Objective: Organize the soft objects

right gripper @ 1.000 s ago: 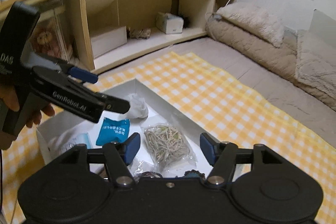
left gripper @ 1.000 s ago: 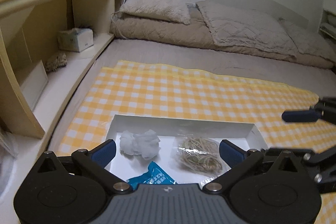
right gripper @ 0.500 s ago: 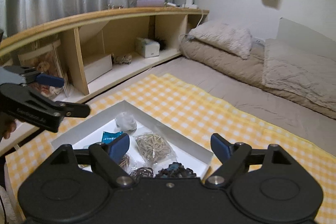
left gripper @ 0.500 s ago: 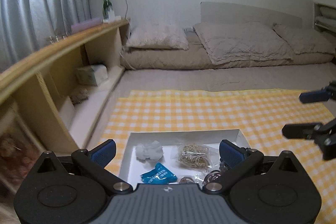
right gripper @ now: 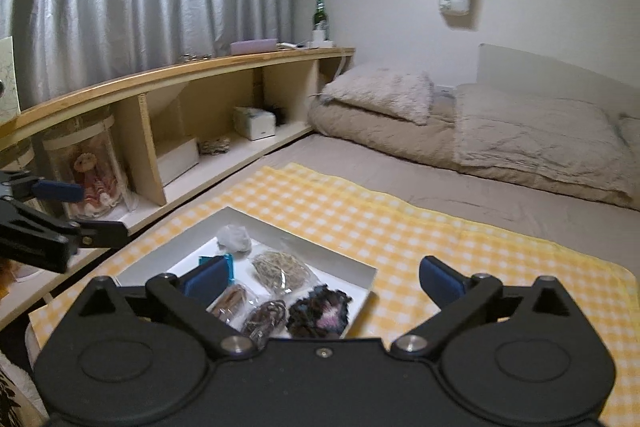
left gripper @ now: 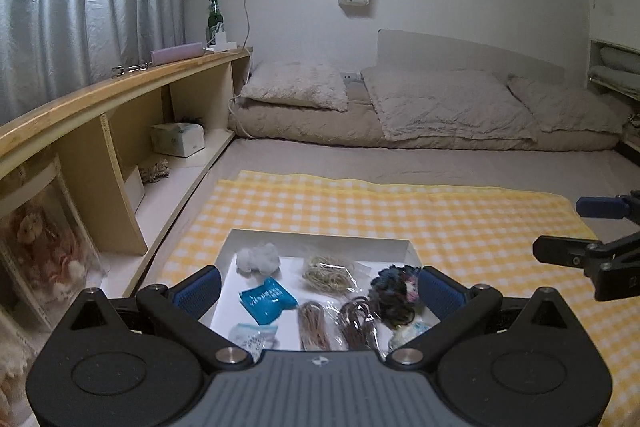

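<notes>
Where the bed [left gripper: 400, 163] shows | checked cloth [left gripper: 400, 211] | white tray [left gripper: 320, 241]

Two wrist views, angled down over the white tray [left gripper: 320, 241], left squarely, right obliquely, both sharing it.

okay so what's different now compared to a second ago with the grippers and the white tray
Both grippers pulled back and up from the white tray, so more of the room shows. The right gripper has just been opening its fingers, nothing between them. The left gripper is open and empty as before. The cotton ball, blue packet and bagged bands haven't moved.
</notes>
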Available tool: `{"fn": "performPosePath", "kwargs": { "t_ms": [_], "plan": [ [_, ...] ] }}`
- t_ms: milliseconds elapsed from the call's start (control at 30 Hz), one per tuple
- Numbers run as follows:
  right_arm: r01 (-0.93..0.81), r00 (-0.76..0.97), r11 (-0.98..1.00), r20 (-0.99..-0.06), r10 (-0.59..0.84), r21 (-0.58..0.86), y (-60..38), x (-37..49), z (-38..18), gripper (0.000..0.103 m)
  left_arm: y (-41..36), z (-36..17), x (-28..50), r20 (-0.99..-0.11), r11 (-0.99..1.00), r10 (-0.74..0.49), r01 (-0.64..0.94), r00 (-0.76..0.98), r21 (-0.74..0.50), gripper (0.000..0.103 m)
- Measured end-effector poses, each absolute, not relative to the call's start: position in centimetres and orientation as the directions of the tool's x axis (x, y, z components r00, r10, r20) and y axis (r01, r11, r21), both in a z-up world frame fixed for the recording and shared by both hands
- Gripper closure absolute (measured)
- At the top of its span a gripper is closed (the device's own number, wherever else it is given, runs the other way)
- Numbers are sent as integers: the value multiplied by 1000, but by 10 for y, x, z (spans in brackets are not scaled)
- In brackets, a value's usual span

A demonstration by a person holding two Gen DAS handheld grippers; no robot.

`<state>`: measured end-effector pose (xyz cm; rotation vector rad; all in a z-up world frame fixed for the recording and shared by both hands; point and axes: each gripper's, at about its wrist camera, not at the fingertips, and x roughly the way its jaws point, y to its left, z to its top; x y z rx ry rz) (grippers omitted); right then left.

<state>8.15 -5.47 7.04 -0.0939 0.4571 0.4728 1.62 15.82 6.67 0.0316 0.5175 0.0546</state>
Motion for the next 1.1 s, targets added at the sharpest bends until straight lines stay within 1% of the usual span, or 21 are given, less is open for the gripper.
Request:
{"fn": "performPosePath", "kwargs": {
  "t_ms": [167, 533, 1100],
  "plan": [
    [-412, 828, 911, -418, 373, -4, -63, 55, 59, 0, 154, 60, -3, -481, 997, 81, -70, 873, 41, 0],
    [-331, 866, 944, -392, 309, 14, -73, 25, 45, 0, 143, 44, -22, -455, 994, 107, -87, 884, 65, 0],
    [-307, 872, 951, -394, 292, 27, -75, 8, 31, 0, 140, 32, -24, -481, 996, 87, -65, 872, 63, 0]
  ]
}}
